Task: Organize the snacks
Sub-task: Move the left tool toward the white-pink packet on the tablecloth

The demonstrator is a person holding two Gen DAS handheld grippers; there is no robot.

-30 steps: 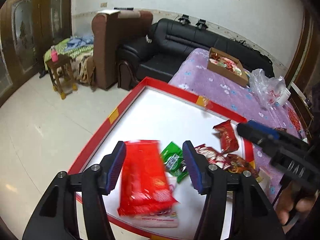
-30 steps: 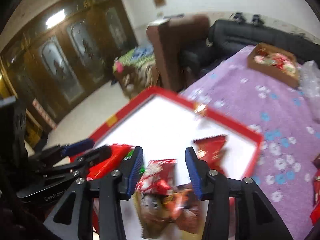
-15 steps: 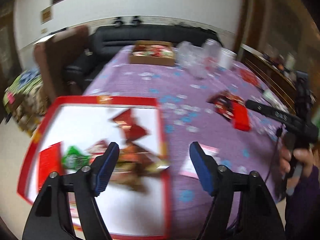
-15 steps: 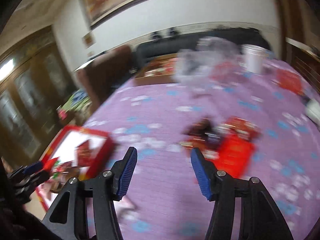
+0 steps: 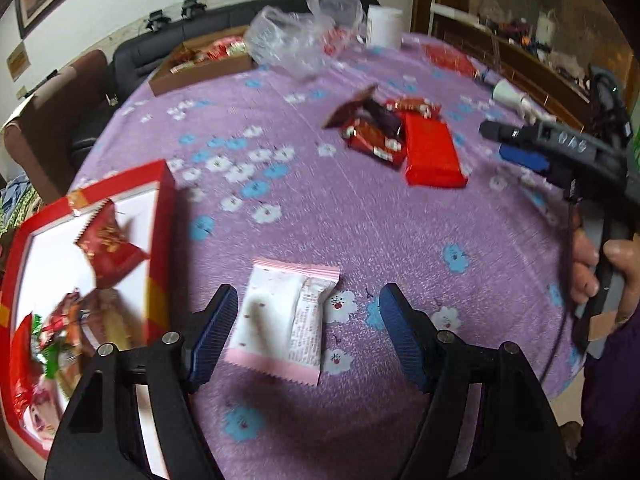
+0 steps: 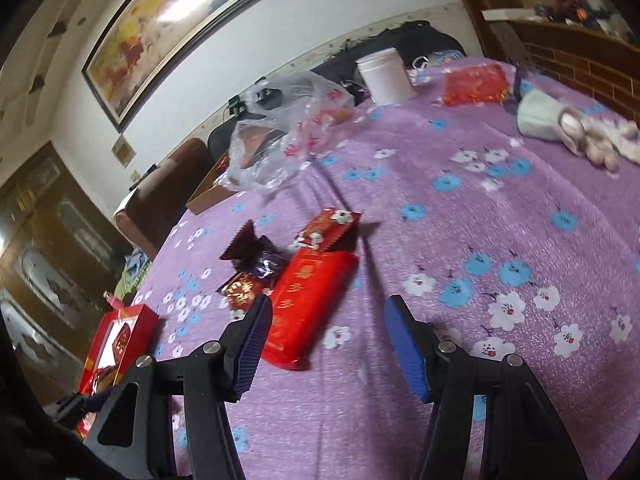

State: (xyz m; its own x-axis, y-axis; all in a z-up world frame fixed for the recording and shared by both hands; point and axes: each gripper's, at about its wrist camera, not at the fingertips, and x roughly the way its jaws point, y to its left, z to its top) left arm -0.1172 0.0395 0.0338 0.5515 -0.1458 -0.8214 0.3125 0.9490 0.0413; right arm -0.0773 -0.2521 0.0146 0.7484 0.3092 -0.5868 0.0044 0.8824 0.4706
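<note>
A white and pink snack packet (image 5: 282,320) lies on the purple flowered tablecloth between the open jaws of my left gripper (image 5: 308,336), which is empty. A red-rimmed white tray (image 5: 160,216) at the left holds several snack packs, among them a red one (image 5: 108,246). A flat red pack (image 5: 430,154) and a few dark red packs (image 5: 370,130) lie mid-table. In the right wrist view the flat red pack (image 6: 310,298) lies ahead and left of my open, empty right gripper (image 6: 328,344), with the dark packs (image 6: 256,264) beyond it.
A cardboard box of snacks (image 5: 204,62), a clear plastic bag (image 5: 300,40) and a white tub (image 6: 384,74) stand at the table's far side. A red pouch (image 6: 476,82) and a white cup (image 6: 538,114) lie far right. The table edge runs close below the grippers.
Both grippers swung right, away from the tray and out over the tablecloth. The left now frames the white and pink packet; the right has come close to the flat red pack.
</note>
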